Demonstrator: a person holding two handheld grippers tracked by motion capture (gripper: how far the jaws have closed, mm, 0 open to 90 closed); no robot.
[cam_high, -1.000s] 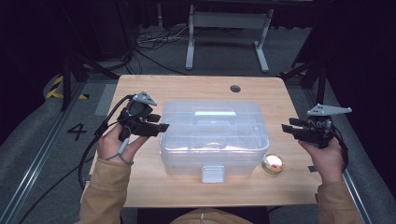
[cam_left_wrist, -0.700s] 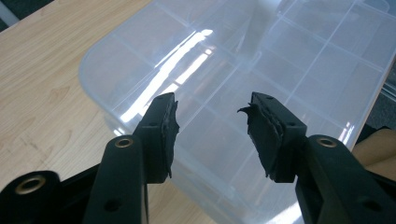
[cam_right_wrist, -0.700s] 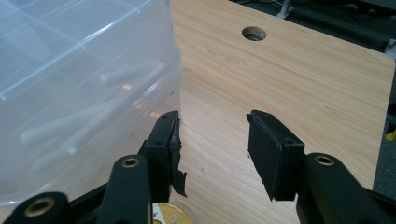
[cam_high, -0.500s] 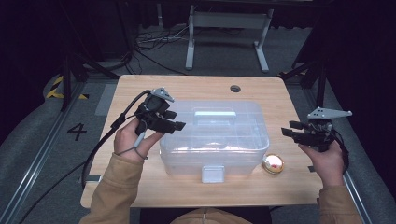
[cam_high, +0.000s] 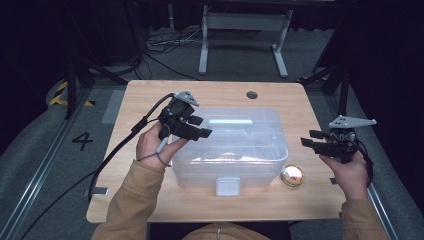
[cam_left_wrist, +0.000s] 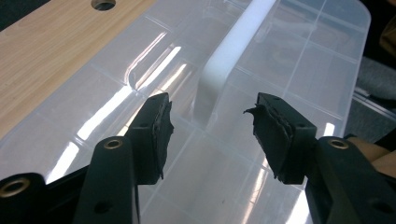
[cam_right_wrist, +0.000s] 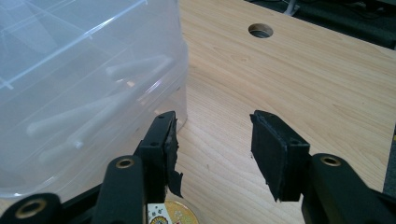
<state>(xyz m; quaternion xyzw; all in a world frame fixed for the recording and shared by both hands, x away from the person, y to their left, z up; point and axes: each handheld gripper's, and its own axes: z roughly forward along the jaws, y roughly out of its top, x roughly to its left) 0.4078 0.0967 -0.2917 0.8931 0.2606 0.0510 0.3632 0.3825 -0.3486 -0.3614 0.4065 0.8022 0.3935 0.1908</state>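
Below L gripper (cam_left_wrist: 210, 128): clear box (cam_high: 240, 150), white lid handle (cam_left_wrist: 229, 60) just ahead; jaws just opened wide, nothing between. R gripper (cam_right_wrist: 212, 140) beside box end, jaws apart, empty. Handle not yet gripped, lid still on, latch (cam_high: 227, 186) shut.

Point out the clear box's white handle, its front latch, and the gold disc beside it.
Handle (cam_high: 229, 122), high view, middle of the white bar on the lid.
Latch (cam_high: 227, 186), high view, centre of the white clasp on the front wall.
Gold disc (cam_high: 292, 175), high view, its top face, right of the box.
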